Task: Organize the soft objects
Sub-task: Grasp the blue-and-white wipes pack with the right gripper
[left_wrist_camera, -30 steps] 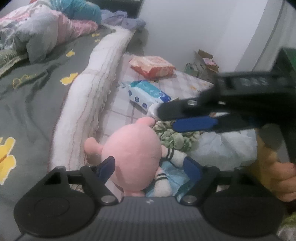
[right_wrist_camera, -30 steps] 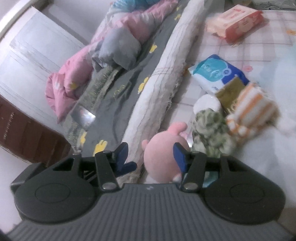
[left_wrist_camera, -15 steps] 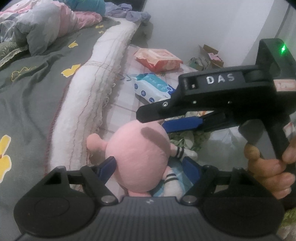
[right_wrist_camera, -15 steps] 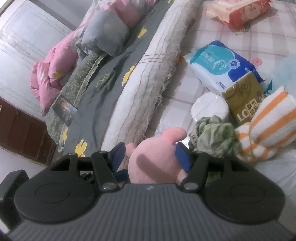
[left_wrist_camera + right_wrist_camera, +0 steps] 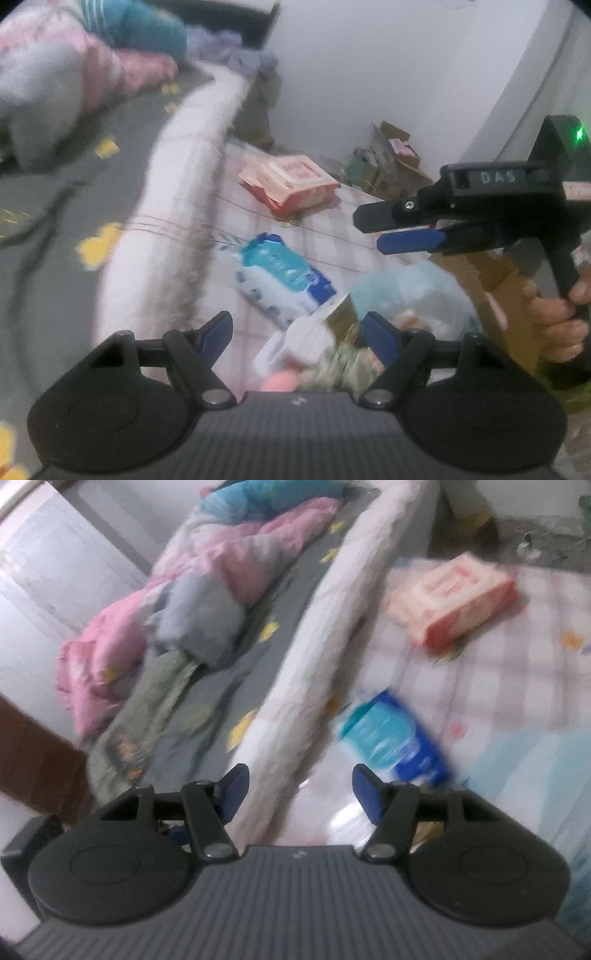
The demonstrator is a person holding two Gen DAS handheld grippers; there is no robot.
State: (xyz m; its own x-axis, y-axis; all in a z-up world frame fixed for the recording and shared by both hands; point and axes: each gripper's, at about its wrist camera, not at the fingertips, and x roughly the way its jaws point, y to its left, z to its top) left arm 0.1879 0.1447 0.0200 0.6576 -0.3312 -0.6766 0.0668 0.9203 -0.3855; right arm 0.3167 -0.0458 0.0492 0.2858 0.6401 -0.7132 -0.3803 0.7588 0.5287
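Left wrist view shows both claws, left claw [image 5: 295,328] and right claw [image 5: 406,240], wide open and empty, so with the blurred pink plush toy [image 5: 279,381] barely showing just below the white paper roll [image 5: 310,339], a hasty grab could miss it.

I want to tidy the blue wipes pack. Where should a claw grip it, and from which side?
Grip the blue wipes pack across its narrow width, coming from above with the open left claw. It lies flat on the checked sheet, long sides free.
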